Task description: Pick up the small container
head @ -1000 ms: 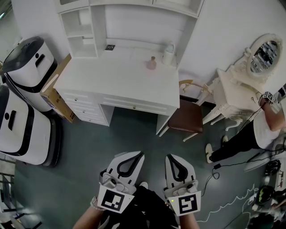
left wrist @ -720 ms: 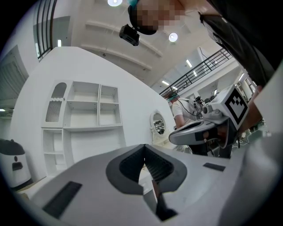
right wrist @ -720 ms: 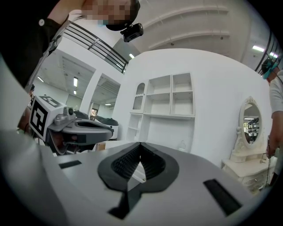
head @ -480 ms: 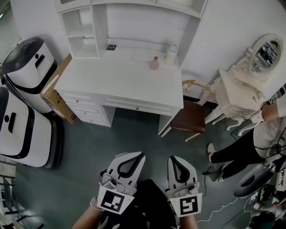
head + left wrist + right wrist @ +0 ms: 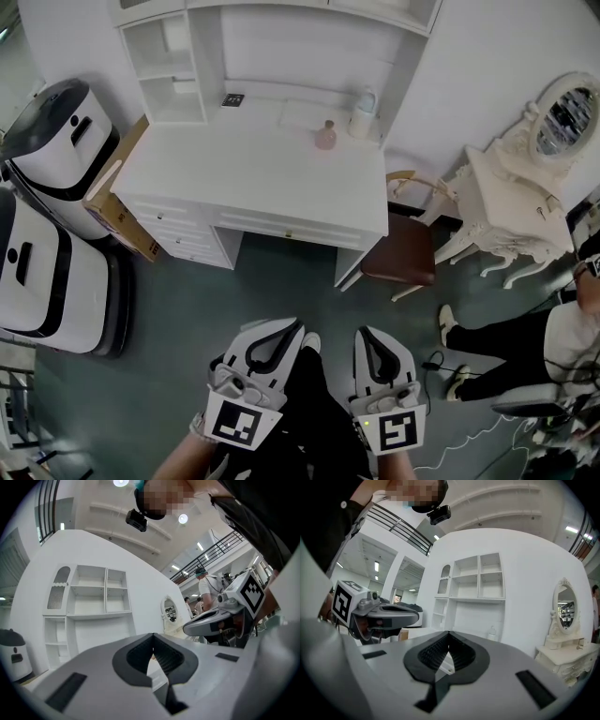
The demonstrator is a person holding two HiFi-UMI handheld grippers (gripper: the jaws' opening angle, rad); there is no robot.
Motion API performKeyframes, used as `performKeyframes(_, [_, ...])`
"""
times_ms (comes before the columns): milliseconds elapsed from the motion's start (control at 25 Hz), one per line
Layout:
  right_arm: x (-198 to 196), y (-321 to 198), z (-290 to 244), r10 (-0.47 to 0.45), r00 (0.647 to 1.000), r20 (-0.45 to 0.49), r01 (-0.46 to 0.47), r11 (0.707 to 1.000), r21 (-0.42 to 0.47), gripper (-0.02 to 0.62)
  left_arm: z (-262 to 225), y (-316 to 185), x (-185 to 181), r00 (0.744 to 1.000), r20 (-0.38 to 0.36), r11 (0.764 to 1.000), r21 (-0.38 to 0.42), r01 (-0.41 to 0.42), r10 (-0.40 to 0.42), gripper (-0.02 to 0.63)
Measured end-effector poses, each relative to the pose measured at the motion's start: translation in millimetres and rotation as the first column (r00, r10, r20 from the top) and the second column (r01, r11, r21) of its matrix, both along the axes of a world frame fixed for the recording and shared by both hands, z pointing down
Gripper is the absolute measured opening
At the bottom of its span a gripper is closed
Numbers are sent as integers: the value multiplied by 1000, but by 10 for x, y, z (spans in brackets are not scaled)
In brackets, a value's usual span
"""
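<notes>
A small pink container (image 5: 325, 137) stands near the back right of the white desk (image 5: 234, 173), beside a white bottle (image 5: 363, 112). Both grippers are held low over the dark floor, well short of the desk and pointing toward it. My left gripper (image 5: 284, 325) is shut with nothing between its jaws; in the left gripper view (image 5: 153, 635) its tips meet. My right gripper (image 5: 367, 335) is shut and empty as well, its tips together in the right gripper view (image 5: 449, 633). Each gripper view also shows the other gripper alongside.
Two white-and-black machines (image 5: 58, 141) (image 5: 42, 272) stand at the left, with a cardboard box (image 5: 117, 202) against the desk. A brown-seated chair (image 5: 401, 258) sits at the desk's right end, then a white vanity with mirror (image 5: 520, 178). A person (image 5: 525, 333) and cables occupy the right floor.
The desk has drawn slightly nearer in the head view as both grippers moved toward it, still shut. The person at the right has moved away from the vanity.
</notes>
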State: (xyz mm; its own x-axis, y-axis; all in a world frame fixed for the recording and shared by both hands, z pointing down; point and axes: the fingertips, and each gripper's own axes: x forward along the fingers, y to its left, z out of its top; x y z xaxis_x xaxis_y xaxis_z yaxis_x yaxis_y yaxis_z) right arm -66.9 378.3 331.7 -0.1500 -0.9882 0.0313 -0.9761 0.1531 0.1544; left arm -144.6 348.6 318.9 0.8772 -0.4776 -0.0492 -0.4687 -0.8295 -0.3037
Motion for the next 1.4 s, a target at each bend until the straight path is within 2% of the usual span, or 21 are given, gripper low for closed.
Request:
performKeyframes(840, [959,-1606,-191,-180,984,-11,180,983,32,2,-211,-1434,982,989,-3,988,30,151,-151,2])
performKeyframes(1160, [1253,-1950,-234,-221,975,-11,221,974,42,2,-229,-1770,1295,982,-5,981,28,191,-191,2])
performKeyframes(1400, [1401,-2055,-232,-231,973,-3,231,972,45,2,-197,-1910,1443,979,21,979,22,204,-204,2])
